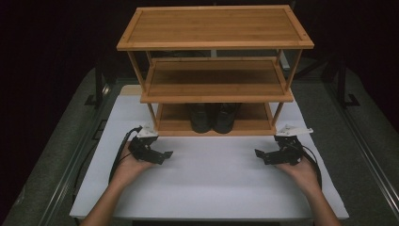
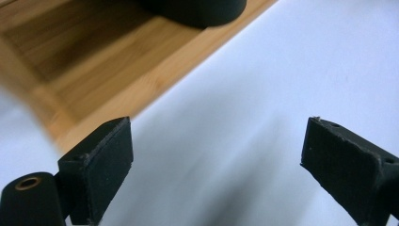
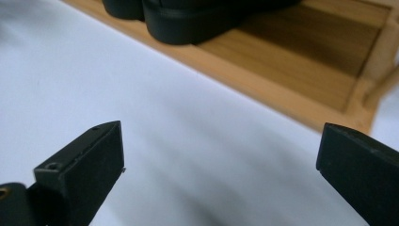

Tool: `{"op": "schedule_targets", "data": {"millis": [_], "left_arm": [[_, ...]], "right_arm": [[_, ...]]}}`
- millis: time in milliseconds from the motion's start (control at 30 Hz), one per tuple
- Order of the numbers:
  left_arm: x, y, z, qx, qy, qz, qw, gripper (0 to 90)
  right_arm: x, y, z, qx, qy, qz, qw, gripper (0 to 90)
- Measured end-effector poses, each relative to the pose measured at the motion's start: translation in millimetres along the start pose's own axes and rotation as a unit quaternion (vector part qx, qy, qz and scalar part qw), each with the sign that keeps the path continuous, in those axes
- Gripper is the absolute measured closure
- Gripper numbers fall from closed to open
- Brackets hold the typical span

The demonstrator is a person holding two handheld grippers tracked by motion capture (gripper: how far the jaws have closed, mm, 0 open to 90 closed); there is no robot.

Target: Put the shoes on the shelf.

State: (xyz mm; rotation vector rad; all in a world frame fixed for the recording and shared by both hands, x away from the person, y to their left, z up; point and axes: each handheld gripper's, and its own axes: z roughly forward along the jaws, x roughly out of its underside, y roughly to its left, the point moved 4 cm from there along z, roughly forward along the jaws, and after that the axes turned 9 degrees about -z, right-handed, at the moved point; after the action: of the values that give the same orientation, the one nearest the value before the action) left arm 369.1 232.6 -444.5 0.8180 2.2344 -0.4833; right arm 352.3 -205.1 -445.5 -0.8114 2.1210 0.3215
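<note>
A three-tier bamboo shoe rack (image 1: 215, 47) stands at the back of the white table (image 1: 211, 188). A pair of black shoes (image 1: 214, 117) sits on its bottom shelf (image 1: 169, 125). My left gripper (image 1: 164, 155) hovers over the table at the left, in front of the rack, open and holding nothing. My right gripper (image 1: 258, 154) mirrors it at the right, open and holding nothing. In the left gripper view the gripper (image 2: 216, 155) looks past its jaws at a shoe sole (image 2: 197, 9) on the shelf. In the right gripper view the gripper (image 3: 219, 160) faces the shoes (image 3: 197, 19).
The rack's two upper shelves (image 1: 216, 80) carry nothing. Dark frame rails (image 1: 96, 89) run along both sides of the table. White table surface lies between my two grippers in front of the rack.
</note>
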Motion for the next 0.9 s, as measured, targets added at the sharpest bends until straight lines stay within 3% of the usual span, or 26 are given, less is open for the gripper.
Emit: {"op": "schedule_targets", "data": {"millis": [467, 667, 900], "left_arm": [[61.2, 10.4, -64.4, -0.045, -0.005, -0.010, 0.9989, 9.2], [83.8, 12.2, -79.4, -0.059, -0.003, -0.022, 0.9980, 9.2], [105.7, 13.1, -85.5, -0.064, -0.001, -0.035, 0.9974, 7.5]], "right_arm": [[46.8, 1.3, -43.2, 0.024, 0.011, 0.014, 0.9996, 1.1], [67.4, 2.0, -52.8, 0.033, 0.026, 0.020, 0.9989, 1.1], [88.8, 1.7, -55.9, 0.046, 0.056, 0.015, 0.9972, 1.2]]}}
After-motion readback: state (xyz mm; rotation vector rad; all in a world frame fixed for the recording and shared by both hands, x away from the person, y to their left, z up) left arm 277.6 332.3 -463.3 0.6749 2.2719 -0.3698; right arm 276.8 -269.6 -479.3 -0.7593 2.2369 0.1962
